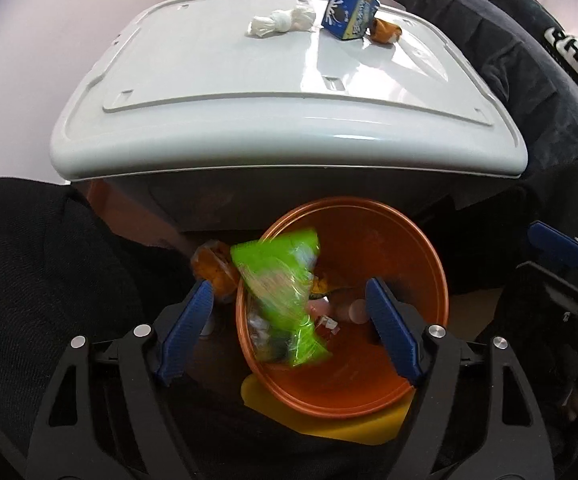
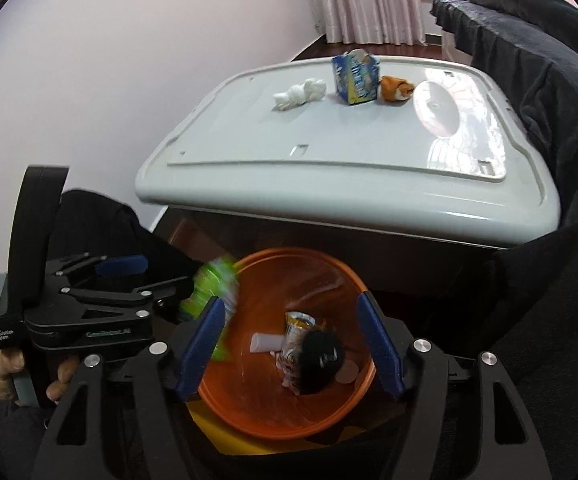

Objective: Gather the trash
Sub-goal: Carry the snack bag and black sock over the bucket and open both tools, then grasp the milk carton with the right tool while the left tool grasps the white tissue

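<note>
Our left fingers (image 1: 193, 320) stand spread wide apart with nothing between them, and the left gripper (image 1: 289, 316) hangs over the orange bin (image 1: 409, 264). A green plastic wrapper (image 1: 285, 292) shows blurred at the bin's left rim, partly inside the opening, free of both blue pads. Just left of it, outside the rim, sits a crumpled orange wrapper (image 1: 213, 268), close beside our left finger tip; we cannot tell whether it touches.

Our right fingers (image 2: 205, 340) are likewise spread apart and hold nothing, the right gripper (image 2: 293, 340) poised above the same bin. Inside the bin lie a white tube (image 2: 265, 342), a yellow printed wrapper (image 2: 297, 332) and a dark round object (image 2: 323, 354). A yellow sheet (image 1: 329, 420) shows under the bin's near edge.

Beyond the bin stands a white worktop (image 1: 209, 80). On its far side rest a knotted white plastic bag (image 1: 281, 22), a blue carton (image 1: 349, 14) just beside it, and a small orange wrapper (image 1: 385, 31) touching the carton's right side. Pink curtains (image 2: 369, 0) hang behind, and dark fabric (image 2: 549, 100) lies to the right.
</note>
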The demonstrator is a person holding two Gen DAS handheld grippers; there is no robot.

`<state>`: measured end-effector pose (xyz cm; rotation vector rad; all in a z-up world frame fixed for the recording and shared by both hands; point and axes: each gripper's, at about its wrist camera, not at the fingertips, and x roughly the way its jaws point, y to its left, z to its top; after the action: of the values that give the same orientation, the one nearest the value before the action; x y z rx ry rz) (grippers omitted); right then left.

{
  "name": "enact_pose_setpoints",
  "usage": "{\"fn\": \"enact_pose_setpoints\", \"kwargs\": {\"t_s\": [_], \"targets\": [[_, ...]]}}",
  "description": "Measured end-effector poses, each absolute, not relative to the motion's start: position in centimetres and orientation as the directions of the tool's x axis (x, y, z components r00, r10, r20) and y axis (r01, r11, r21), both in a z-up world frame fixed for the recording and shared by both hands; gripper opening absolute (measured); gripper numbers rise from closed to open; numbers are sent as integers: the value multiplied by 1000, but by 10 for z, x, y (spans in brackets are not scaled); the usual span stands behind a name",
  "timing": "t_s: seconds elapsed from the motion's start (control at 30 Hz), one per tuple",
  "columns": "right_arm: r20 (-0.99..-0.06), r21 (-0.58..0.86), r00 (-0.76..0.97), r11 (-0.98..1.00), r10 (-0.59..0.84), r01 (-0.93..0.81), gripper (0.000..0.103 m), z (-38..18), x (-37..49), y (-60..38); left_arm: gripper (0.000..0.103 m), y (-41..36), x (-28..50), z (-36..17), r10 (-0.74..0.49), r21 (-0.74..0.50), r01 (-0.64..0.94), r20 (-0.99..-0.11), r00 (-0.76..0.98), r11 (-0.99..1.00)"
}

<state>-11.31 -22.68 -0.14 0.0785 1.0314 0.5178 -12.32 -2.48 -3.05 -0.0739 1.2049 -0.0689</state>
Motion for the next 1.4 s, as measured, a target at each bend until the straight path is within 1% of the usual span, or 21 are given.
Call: {"fn": "enact_pose_setpoints", "kwargs": {"t_s": [0.17,0.4,0.63,0.77,0.87,0.97,1.03,1.07,1.2,1.27,1.4], "targets": [[-798,337,399,883,452,-327,67,-6,-108,-236,77,-19,-121,-35,-102,-113,-13,-937,333,994],[-796,352,393,881,460,-316,67,-7,-103,-240,77,-21,-120,-34,-98,-105,-1,-939,330,995],[-786,293,446,893,429,-342,67,3,-71,-237,77,-18,-98,-26,-101,-111,-7,-926,363,994],[-762,232,504,898,407,-374,67,17,-29,-234,77,-19,-74,-18,-72,-77,3,-910,408,997],[-732,185,554,898,397,-399,68,26,15,-230,77,-21,-54,-11,-36,-34,14,-882,469,999],[-710,111,599,898,371,-426,69,28,71,-218,77,-18,-35,-7,-27,-22,15,-852,523,1000],[-716,93,598,898,361,-431,69,23,109,-209,77,-16,-23,-8,-28,-31,4,-838,545,1000],[-721,98,594,901,357,-422,71,21,122,-207,77,-17,-18,-9,-28,-34,-1,-835,550,999],[-739,133,569,905,362,-403,74,8,176,-190,77,-14,-11,-13,-32,-51,-18,-824,565,999],[-741,121,566,901,361,-416,78,2,188,-181,77,-13,-10,-16,-28,-46,-17,-825,564,999],[-760,60,561,894,329,-444,78,-15,209,-158,77,-9,-11,-19,-31,-49,-17,-825,564,999]]}}
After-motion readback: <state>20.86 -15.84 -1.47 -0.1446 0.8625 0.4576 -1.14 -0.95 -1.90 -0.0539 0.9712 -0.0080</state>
